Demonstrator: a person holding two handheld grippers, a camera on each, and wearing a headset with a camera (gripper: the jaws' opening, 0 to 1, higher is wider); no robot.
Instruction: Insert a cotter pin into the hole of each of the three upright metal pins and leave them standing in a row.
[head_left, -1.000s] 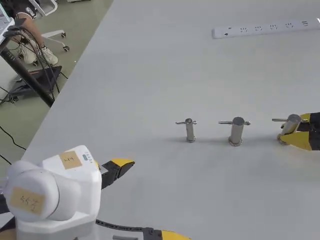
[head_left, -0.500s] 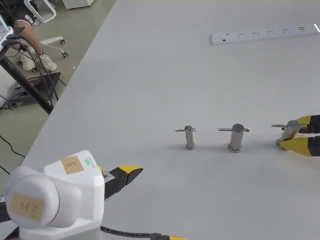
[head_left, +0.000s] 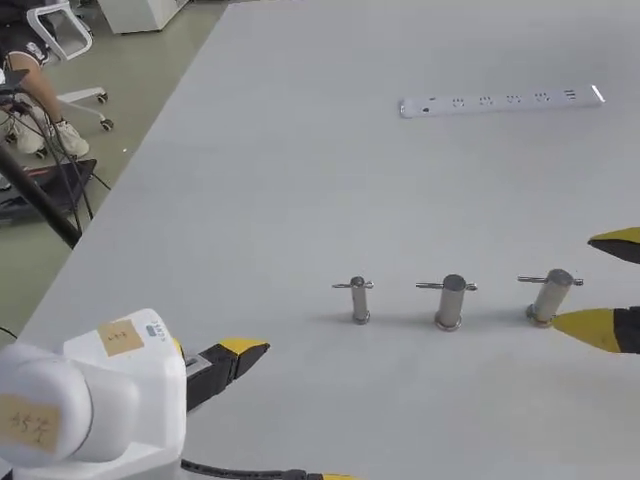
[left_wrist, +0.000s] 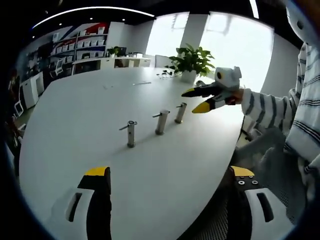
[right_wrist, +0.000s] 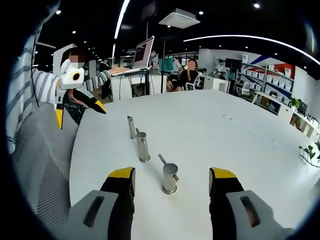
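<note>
Three short, shiny metal pins stand upright in a level row on a pale grey table (head_left: 300, 180), right of centre in the lower half of the head view: the left pin (head_left: 360, 303) is slimmest, and the middle pin (head_left: 450, 305) and right pin (head_left: 545, 300) are thicker. Each has a thin cotter pin (head_left: 444, 287) running crosswise through its top, sticking out mostly to the left.

The right gripper (head_left: 572, 281) enters at the right edge, its yellow-tipped jaws spread wide on either side of the right pin, with a gap on each side. The left gripper (left_wrist: 170, 172) sits at the lower left, jaws wide apart and holding nothing, well apart from the row. A white power strip (head_left: 497, 101) lies at the upper right.
</note>
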